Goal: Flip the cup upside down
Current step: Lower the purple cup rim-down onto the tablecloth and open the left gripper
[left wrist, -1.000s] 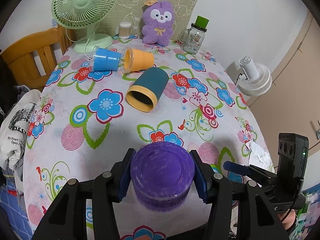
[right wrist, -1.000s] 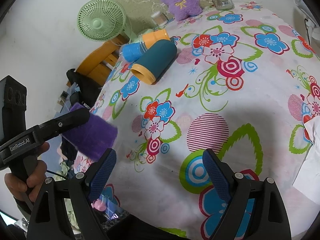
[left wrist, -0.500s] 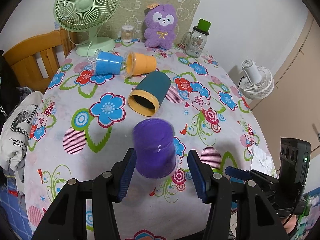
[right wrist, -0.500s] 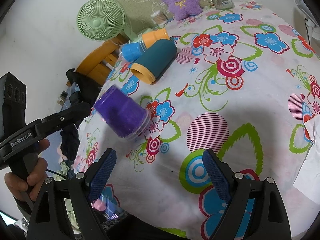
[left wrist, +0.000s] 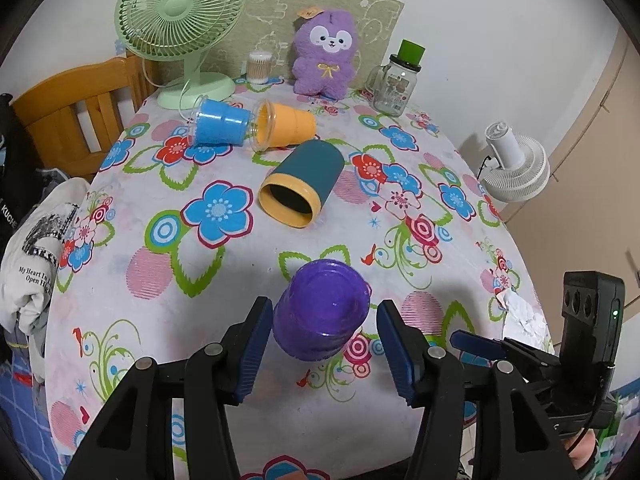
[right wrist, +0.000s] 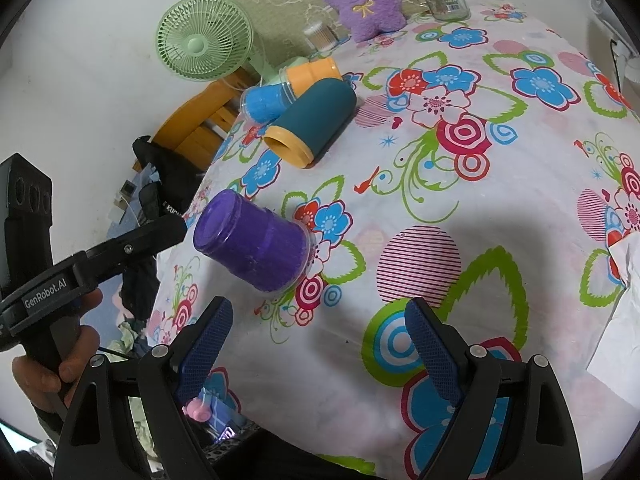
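The purple cup [left wrist: 324, 310] stands mouth down on the flowered tablecloth [left wrist: 224, 280], its flat base facing up; it also shows in the right wrist view [right wrist: 252, 246]. My left gripper [left wrist: 320, 344] is open, its blue pads on either side of the cup with small gaps. My right gripper [right wrist: 316, 340] is open and empty over the cloth, to the right of the cup. A teal cup with a yellow rim [left wrist: 302, 188] lies on its side further back.
A blue cup [left wrist: 220, 126] and an orange cup [left wrist: 286, 126] lie on their sides behind the teal one. A green fan [left wrist: 180, 20], purple plush [left wrist: 326, 56] and glass jar [left wrist: 396, 80] stand at the back. Crumpled paper [left wrist: 522, 316] lies at the right edge.
My left gripper held the purple cup a second ago. It has let go, and the cup now stands mouth down on the cloth between the open pads. The right gripper has not moved.
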